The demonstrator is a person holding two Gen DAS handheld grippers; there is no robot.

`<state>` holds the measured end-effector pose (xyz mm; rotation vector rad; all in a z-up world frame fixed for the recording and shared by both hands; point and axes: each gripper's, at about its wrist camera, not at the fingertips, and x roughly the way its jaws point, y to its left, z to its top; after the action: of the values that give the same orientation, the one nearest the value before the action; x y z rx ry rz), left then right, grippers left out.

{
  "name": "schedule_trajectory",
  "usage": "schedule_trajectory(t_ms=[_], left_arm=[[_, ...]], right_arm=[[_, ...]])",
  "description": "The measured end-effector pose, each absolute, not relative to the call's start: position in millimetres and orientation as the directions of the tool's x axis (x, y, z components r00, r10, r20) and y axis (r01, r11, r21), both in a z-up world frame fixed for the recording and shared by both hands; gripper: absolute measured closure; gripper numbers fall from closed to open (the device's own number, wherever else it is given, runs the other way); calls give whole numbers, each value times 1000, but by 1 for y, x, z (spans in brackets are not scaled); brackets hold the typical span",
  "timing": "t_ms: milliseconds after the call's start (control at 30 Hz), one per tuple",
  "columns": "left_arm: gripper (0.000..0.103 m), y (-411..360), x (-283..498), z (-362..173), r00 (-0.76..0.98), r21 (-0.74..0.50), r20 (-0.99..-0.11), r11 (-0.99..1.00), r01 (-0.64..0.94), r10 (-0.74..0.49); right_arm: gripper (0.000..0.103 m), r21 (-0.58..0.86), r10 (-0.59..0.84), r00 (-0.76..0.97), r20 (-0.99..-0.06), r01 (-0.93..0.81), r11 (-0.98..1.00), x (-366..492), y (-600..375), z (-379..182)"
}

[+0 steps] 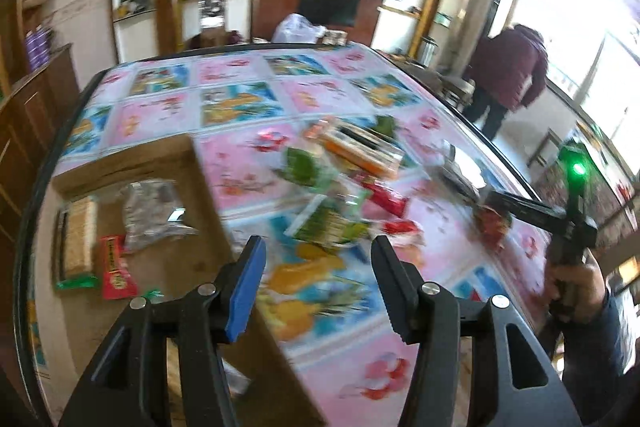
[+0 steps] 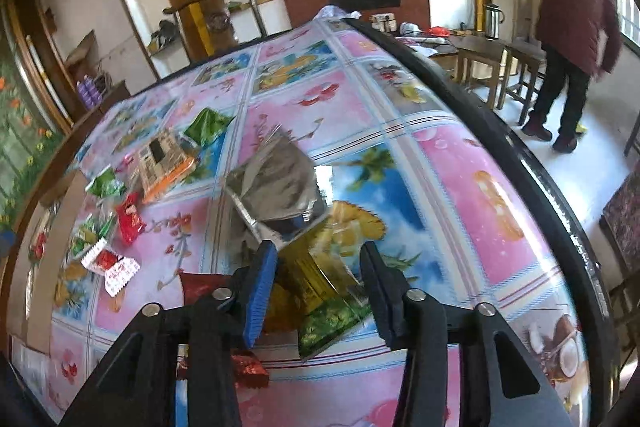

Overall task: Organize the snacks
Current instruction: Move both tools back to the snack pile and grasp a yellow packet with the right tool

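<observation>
**Silver pouch ahead of the right tongs, box waiting at the left edge**

Silver foil is what the right gripper (image 2: pixel 316 283) faces: a crinkled silver pouch (image 2: pixel 276 183) lies on the flowered table (image 2: pixel 472 163), just beyond the fingertips and a little to their left. Its long axis looks to run away from the tongs toward the far edge, slightly slanted. Between the open jaws lie a yellow packet (image 2: pixel 308 279) and a green packet (image 2: pixel 332 319), both flat on the table; nothing is held. A dark red packet (image 2: pixel 248 371) sits at the near edge, partly under the blue pad.

The left gripper (image 1: pixel 318 287) hangs with its jaws apart and bare, over the seam where the cardboard box (image 1: pixel 168 163) meets the tabletop. The box sits at the table's left edge and already holds a few snacks: a second silver bag (image 1: pixel 152 211), a red packet (image 1: pixel 116 267) and a pale cracker pack (image 1: pixel 78 239).

Loose snacks lie mid-table, blurred: an orange-edged pack (image 1: pixel 360 147) and green and red wrappers around it.

Judgement: the right hand is nearer the yellow and green packets; either could be closed on with little travel, then carried across to the box. The silver pouch would need a short reach forward.
</observation>
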<state>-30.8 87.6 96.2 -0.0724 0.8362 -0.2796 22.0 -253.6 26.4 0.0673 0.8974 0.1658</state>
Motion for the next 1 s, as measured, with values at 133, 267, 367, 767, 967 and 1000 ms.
schedule_trajectory(t_ms=[133,267,367,767,967,1000], left_arm=[[46,57,-32,94,601,-169,-737,946,278,-309],[45,29,-35,91,560,-183,-752,926,331,-348],[44,11,-34,85,523,-201,-766,913,356,-373],[44,-62,-30,60,418,-204,-821,884,420,-388],[44,-107,-17,40,357,-189,-853,863,468,-380],[44,-114,-15,37,350,-192,-855,860,473,-384]], right_arm=[[65,83,174,585,-793,-179,980,19,-233,22],[65,76,186,563,-805,-212,974,10,-226,23],[63,59,174,558,-811,-218,974,2,-227,23],[75,164,224,582,-782,-155,974,-16,-262,26],[75,259,282,594,-754,-127,958,-17,-277,27],[75,258,285,595,-752,-132,957,-18,-277,28]])
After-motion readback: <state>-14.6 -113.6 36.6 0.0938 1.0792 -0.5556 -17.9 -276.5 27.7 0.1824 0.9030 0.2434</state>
